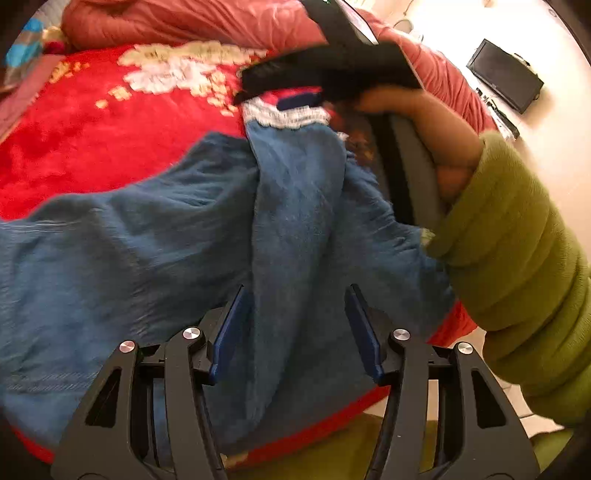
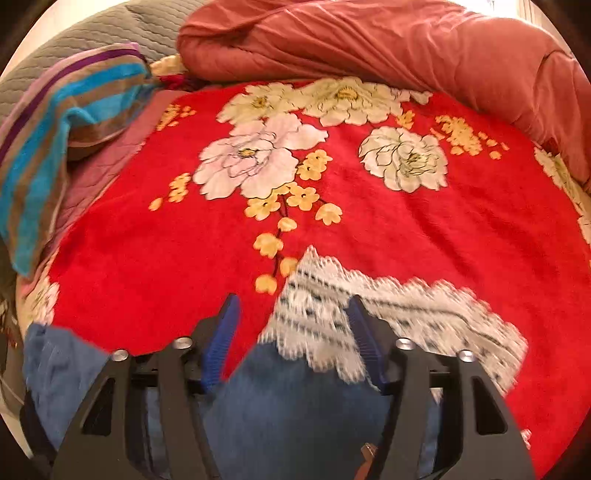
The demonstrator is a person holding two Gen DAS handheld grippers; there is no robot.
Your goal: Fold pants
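Blue pants (image 1: 155, 251) with a white lace cuff (image 1: 288, 116) lie spread on the red flowered blanket (image 1: 74, 147). My left gripper (image 1: 297, 299) is open just above a raised fold of the blue cloth. My right gripper shows in the left wrist view (image 1: 325, 79) as a black body held by a hand in a green sleeve, at the lace cuff. In the right wrist view the right gripper (image 2: 291, 310) is open with the lace cuff (image 2: 388, 317) and blue cloth (image 2: 295, 406) between and under its fingers. The flowered blanket (image 2: 147, 258) stretches ahead.
A rolled pink quilt (image 2: 369, 40) lies along the far side of the bed. A striped towel (image 2: 62, 122) lies at the far left over a grey quilted cover (image 2: 110, 33). A black flat device (image 1: 506, 75) sits on the pale floor to the right of the bed.
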